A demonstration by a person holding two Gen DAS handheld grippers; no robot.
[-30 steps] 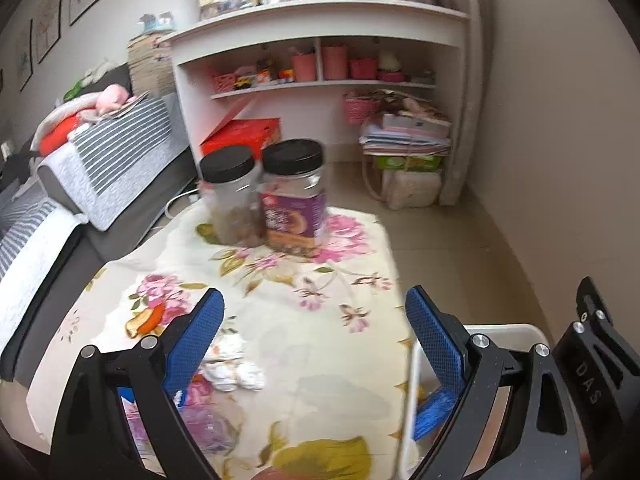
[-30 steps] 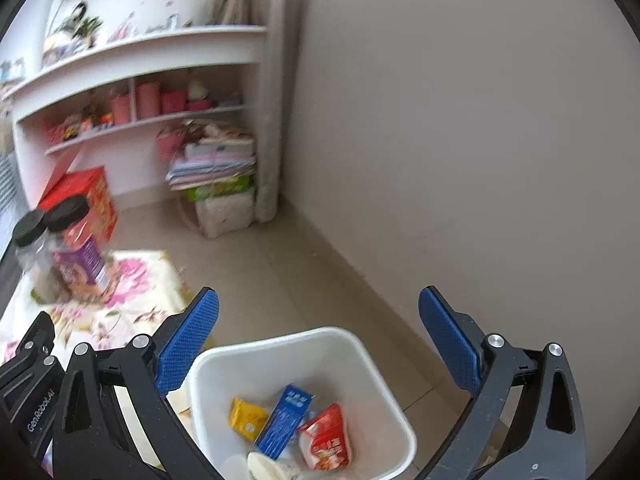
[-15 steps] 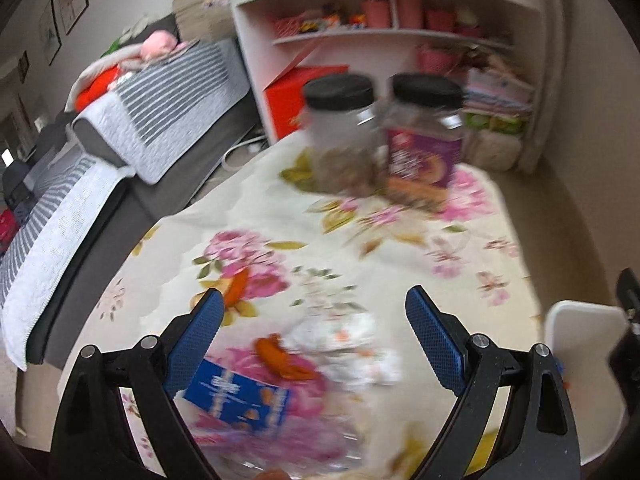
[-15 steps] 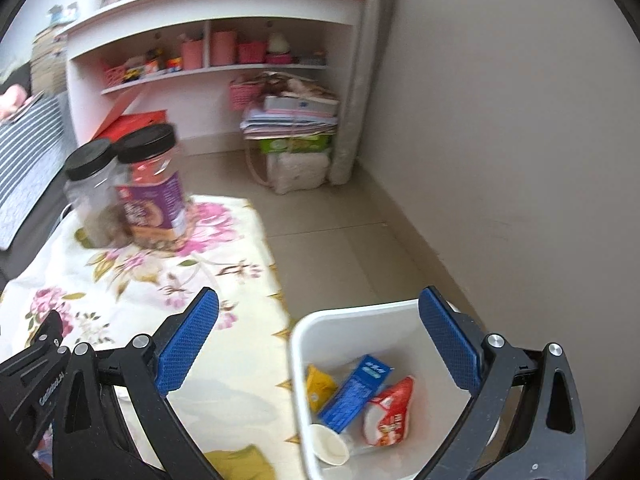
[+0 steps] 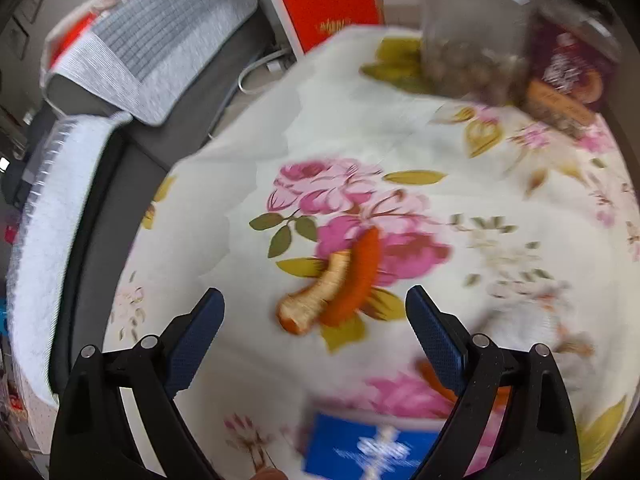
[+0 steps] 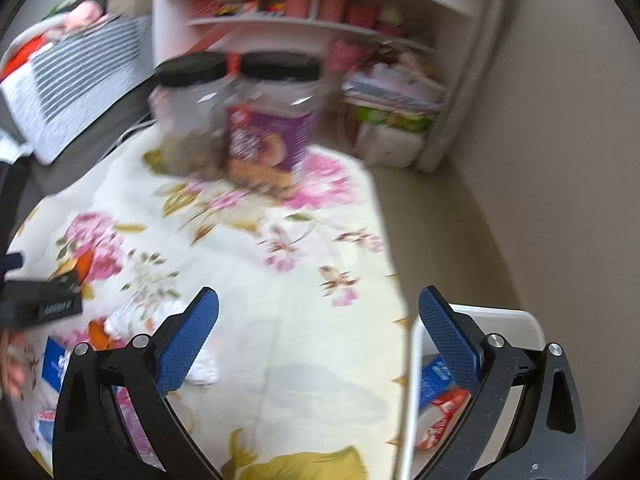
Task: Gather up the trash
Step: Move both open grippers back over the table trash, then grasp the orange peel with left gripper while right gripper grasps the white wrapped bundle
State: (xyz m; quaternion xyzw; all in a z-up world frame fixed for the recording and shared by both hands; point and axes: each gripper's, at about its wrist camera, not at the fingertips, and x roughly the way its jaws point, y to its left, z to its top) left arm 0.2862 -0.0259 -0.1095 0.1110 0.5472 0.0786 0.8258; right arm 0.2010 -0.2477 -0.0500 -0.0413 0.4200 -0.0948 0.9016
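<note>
My left gripper (image 5: 315,300) is open, low over the floral tablecloth (image 5: 360,152), with an orange peel (image 5: 336,284) just ahead between its fingers. A blue packet (image 5: 372,446) lies under it at the bottom edge, and a white crumpled tissue (image 5: 528,320) sits to the right. My right gripper (image 6: 319,300) is open above the cloth's right part. The white bin (image 6: 504,320) stands beside the table at lower right, holding a blue carton (image 6: 434,376) and a red-white wrapper (image 6: 440,416). The left gripper's body (image 6: 40,300) shows at the left edge, near the tissue (image 6: 132,316) and blue packet (image 6: 54,360).
Two black-lidded jars (image 6: 240,116) stand at the far side of the table. A grey sofa with striped blankets (image 5: 132,52) lies to the left, a red box (image 5: 336,8) on the floor behind. White shelves (image 6: 320,12) and a stack of papers (image 6: 396,96) are at the back; a wall on the right.
My left gripper swung left and down toward the orange peel, which now sits between its fingers. My right gripper turned left from over the bin toward the table. Both stayed open.
</note>
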